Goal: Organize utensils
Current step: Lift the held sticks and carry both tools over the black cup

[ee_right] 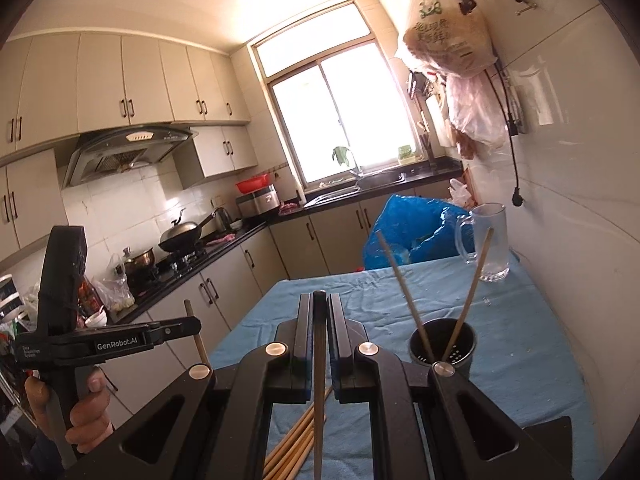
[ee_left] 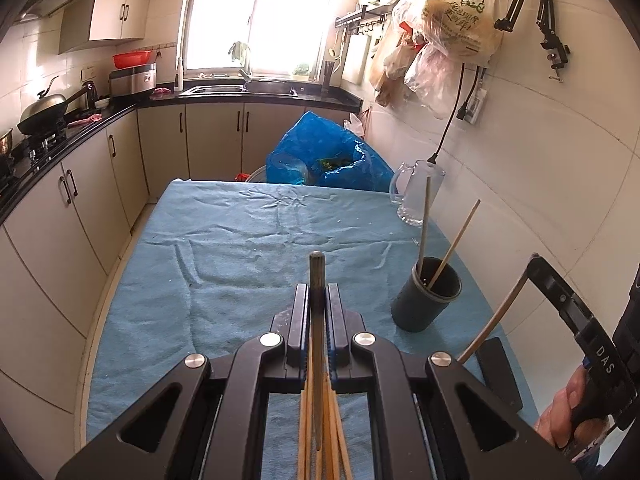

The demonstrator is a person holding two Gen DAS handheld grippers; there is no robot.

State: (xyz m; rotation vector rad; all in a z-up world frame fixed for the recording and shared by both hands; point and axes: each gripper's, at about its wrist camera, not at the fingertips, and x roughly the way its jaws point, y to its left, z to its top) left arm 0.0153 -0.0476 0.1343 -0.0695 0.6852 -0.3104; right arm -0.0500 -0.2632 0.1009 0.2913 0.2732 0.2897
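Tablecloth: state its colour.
Light blue tablecloth, plain and wrinkled; clearest in the left wrist view.

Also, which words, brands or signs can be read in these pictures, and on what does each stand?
"GenRobot.AI": left gripper arm.
"DAS": right gripper body.
Small print on the left gripper: too small to read.
Green characters on the hanging bag: too blurred to read.

Matt wooden chopsticks (ee_left: 320, 448); rough blue cloth (ee_left: 240, 248); matt dark holder (ee_left: 426, 298); clear glass mug (ee_left: 416, 192).
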